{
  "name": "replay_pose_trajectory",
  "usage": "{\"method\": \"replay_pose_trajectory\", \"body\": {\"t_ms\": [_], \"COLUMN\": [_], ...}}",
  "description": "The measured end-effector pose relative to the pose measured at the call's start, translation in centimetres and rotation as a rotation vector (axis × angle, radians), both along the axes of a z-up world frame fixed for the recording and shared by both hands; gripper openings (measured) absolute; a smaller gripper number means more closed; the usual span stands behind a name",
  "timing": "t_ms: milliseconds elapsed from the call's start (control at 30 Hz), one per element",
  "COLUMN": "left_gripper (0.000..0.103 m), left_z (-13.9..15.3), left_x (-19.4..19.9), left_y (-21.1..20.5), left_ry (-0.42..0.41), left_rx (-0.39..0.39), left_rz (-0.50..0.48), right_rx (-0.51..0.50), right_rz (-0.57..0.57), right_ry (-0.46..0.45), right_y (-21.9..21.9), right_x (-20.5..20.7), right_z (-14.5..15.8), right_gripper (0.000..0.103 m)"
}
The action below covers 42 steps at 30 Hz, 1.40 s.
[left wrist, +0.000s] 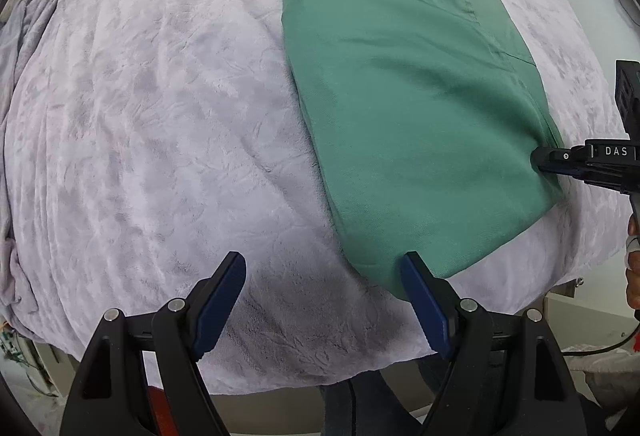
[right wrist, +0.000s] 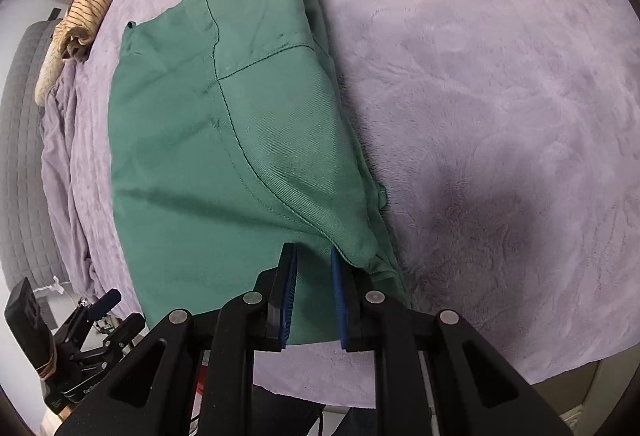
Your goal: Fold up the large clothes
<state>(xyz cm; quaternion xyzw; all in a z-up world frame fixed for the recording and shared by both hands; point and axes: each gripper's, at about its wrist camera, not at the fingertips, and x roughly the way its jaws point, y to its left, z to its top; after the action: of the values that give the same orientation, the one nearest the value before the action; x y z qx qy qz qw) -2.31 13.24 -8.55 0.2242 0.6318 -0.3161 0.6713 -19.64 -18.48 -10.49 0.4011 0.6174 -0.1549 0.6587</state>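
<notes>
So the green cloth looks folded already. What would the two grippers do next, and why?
Probably the left gripper, open over the blanket, slides onto the near corner of the green cloth and pinches it. The right gripper is already at the other near edge, jaws narrow with a fold of cloth lying against one pad. With both near corners held, another fold could follow.

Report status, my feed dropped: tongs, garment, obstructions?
Left tongs open, empty, beside green garment. Right tongs narrowed at its near edge, grip unclear. Striped cloth far off, nothing blocking.
</notes>
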Motion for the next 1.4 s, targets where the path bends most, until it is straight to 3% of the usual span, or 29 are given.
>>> {"method": "replay_pose_trajectory", "body": {"t_ms": [167, 433, 500, 600, 633, 700, 733, 867, 967, 1067, 1167, 1400], "left_gripper": [0.081, 0.081, 0.099, 0.103, 0.103, 0.103, 0.103, 0.103, 0.103, 0.103, 0.103, 0.103], "left_z": [0.7, 1.4, 1.7, 2.6, 2.9, 3.6, 4.0, 5.0, 5.5, 6.3, 7.0, 7.7], "left_x": [0.7, 1.1, 1.1, 1.3, 1.4, 1.7, 1.9, 2.8, 3.5, 3.9, 4.0, 3.6], "left_y": [-0.4, -1.2, -1.2, -1.5, -1.6, -2.0, -2.2, -2.9, -3.4, -3.7, -4.0, -4.9], "left_ry": [-0.013, -0.037, -0.045, -0.085, -0.092, -0.107, -0.111, -0.087, -0.116, -0.147, -0.169, -0.199], "left_rx": [0.005, 0.01, -0.003, -0.022, -0.028, -0.038, -0.043, -0.069, -0.034, -0.03, -0.029, -0.003], "left_rz": [0.017, 0.017, 0.022, 0.028, 0.029, 0.031, 0.033, 0.075, 0.115, 0.137, 0.148, 0.138], "right_rx": [-0.001, -0.005, -0.019, -0.045, -0.056, -0.077, -0.091, -0.167, -0.228, -0.332, -0.365, -0.378], "right_rz": [0.054, 0.048, 0.05, 0.055, 0.058, 0.066, 0.071, 0.117, 0.151, 0.19, 0.187, 0.158], "right_ry": [-0.01, -0.035, -0.038, -0.041, -0.041, -0.049, -0.054, -0.054, -0.049, -0.044, -0.06, -0.024], "right_y": [0.8, 0.6, 0.5, 0.3, 0.4, 0.4, 0.5, 1.0, 1.5, 2.3, 2.3, 2.1], "right_x": [0.2, 0.1, 0.1, 0.0, 0.2, 0.6, 0.8, 2.6, 3.7, 4.7, 5.0, 5.2], "right_z": [0.9, 2.9, 3.5, 4.5, 4.9, 5.6, 6.0, 7.8, 9.2, 10.7, 11.7, 12.4], "right_gripper": [0.021, 0.021, 0.021, 0.023, 0.027, 0.06, 0.065, 0.066, 0.084, 0.087, 0.103, 0.103]}}
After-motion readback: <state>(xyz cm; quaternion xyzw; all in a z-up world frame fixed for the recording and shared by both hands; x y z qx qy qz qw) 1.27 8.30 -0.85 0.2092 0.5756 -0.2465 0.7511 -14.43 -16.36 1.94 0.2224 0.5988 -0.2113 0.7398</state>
